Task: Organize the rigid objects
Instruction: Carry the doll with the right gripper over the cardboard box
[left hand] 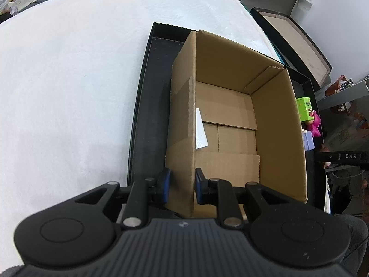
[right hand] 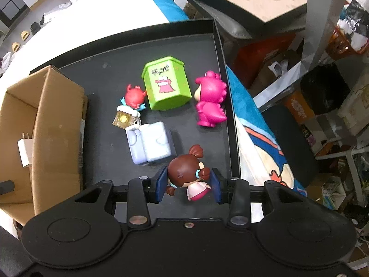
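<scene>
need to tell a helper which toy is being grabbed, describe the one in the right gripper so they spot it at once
Find the black tray beside the cardboard box; several small toys lie on it. At its near edge, the right gripper is closed on a figurine. It alone has a glossy brown head with buns and a pink outfit.

cardboard box [left hand: 230, 120]: near wall hidden behind the left gripper [left hand: 182, 188]; in the right wrist view cut off by the left edge.
pink figure [left hand: 314, 124]: mostly hidden by the box wall.
brown-haired doll [right hand: 186, 175]: lower body hidden behind the right gripper [right hand: 188, 184].
white charger [right hand: 25, 150]: partly hidden by the box wall.
tray [left hand: 147, 124]: floor mostly covered by the box.
</scene>
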`<state>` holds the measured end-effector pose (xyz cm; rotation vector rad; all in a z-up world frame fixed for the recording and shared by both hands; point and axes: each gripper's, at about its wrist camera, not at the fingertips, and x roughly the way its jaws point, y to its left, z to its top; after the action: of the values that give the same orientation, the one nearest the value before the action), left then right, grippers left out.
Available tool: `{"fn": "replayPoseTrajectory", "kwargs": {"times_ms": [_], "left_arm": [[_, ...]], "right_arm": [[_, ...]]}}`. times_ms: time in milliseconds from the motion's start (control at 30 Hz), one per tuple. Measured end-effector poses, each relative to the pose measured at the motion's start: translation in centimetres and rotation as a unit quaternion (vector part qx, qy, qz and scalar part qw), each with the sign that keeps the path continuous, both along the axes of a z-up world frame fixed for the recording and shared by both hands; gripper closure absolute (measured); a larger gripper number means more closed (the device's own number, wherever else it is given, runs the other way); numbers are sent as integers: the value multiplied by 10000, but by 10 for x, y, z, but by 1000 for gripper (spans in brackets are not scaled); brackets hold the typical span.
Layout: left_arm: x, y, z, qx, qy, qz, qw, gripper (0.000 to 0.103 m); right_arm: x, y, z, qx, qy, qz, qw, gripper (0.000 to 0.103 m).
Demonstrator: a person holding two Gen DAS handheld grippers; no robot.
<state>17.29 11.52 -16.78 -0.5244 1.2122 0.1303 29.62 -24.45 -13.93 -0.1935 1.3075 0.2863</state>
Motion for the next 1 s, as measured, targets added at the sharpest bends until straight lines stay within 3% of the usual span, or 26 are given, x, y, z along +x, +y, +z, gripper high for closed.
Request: {"fn": "replayPoseTrajectory", "kwargs": {"times_ms": [533,1000], "left_arm": [[-7,5,4,-116,-161,22,9998,83],[-10,11,6,-245,-299,92,9992,83]], "right_arm": [[-11,40,43,-45,-453,408,9981,64],[-22,90,58,-47,-586,803,9950,64]]}}
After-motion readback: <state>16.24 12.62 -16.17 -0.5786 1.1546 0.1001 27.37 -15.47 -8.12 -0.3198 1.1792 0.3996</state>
